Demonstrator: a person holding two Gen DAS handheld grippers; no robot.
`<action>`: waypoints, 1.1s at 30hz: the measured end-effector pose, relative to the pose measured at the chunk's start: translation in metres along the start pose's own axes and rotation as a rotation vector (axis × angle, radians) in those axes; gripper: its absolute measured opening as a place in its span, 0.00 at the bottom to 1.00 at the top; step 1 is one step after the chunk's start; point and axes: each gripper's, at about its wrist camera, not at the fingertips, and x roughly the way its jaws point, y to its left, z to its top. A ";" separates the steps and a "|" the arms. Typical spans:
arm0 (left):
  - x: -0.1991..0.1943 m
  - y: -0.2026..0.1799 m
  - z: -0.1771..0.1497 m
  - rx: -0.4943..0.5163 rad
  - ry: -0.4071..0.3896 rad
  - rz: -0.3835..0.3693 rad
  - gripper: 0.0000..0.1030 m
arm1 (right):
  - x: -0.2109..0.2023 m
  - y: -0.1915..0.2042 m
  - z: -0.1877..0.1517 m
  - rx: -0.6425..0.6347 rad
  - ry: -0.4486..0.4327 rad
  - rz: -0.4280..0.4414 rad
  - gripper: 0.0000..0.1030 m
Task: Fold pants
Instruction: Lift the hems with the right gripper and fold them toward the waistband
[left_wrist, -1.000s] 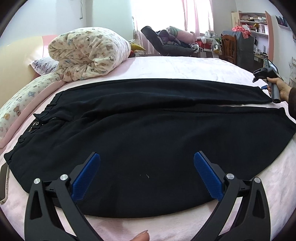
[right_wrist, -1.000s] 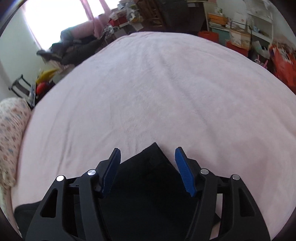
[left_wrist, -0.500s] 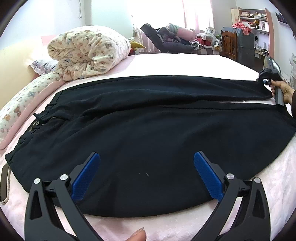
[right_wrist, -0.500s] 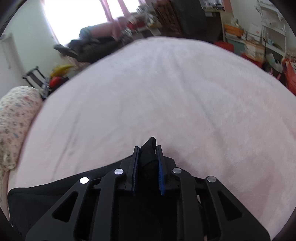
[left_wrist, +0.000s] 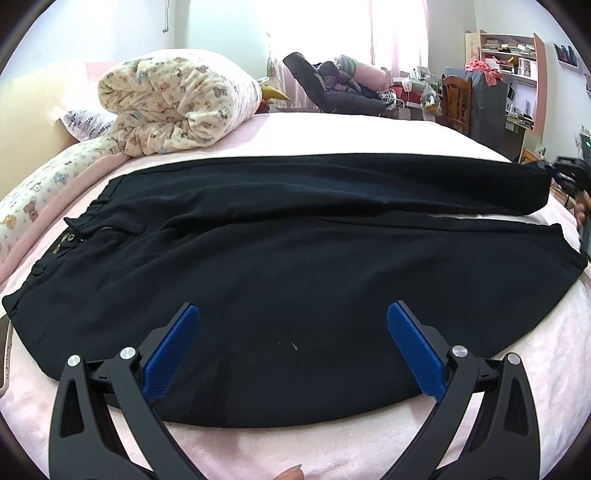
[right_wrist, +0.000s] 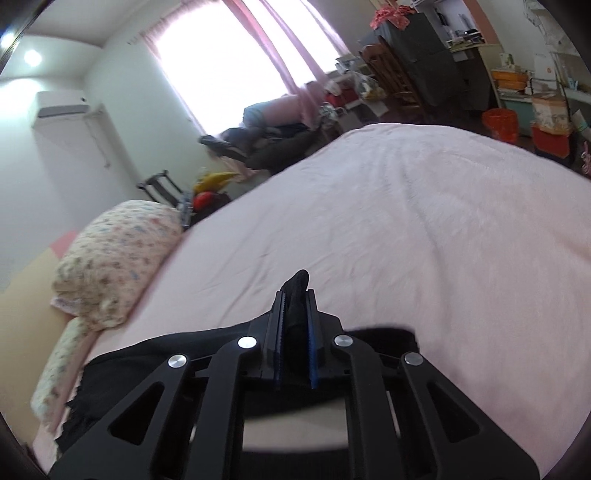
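1. Black fabric, left wrist view: the pants (left_wrist: 295, 258) lie flat across the pink bed (left_wrist: 369, 129), long axis running side to side, waistband (left_wrist: 66, 240) toward the pillow edge at left, both leg ends toward the right edge. My left gripper (left_wrist: 291, 354) hangs over the near leg, jaws spread wide, nothing between the pads. My right gripper (left_wrist: 570, 173) shows only as a sliver at the far leg's hem (left_wrist: 535, 184), so my right hand is the nearer one to that end. Rolled quilt (left_wrist: 177, 107) sits well apart, by the head of the bed.

2. Black fabric, right wrist view: my right gripper (right_wrist: 295, 332) has just been closing and is clamped on a pinch of hem (right_wrist: 295, 291), which pokes out beyond the pads. Open bed (right_wrist: 424, 221) lies ahead; the remaining fabric trails back under the fingers toward the waistband.

3. Difference between views: only the left shows the whole garment and its axis; only the right shows the pinch itself.
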 end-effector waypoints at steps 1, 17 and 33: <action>-0.002 0.000 0.000 -0.002 -0.006 0.001 0.98 | -0.007 0.000 -0.006 0.012 -0.001 0.016 0.09; -0.025 0.006 0.004 -0.073 -0.050 -0.049 0.98 | -0.088 -0.046 -0.096 0.503 -0.044 0.194 0.09; -0.045 0.021 0.013 -0.153 -0.084 -0.027 0.98 | -0.086 -0.007 -0.118 0.517 0.140 0.190 0.08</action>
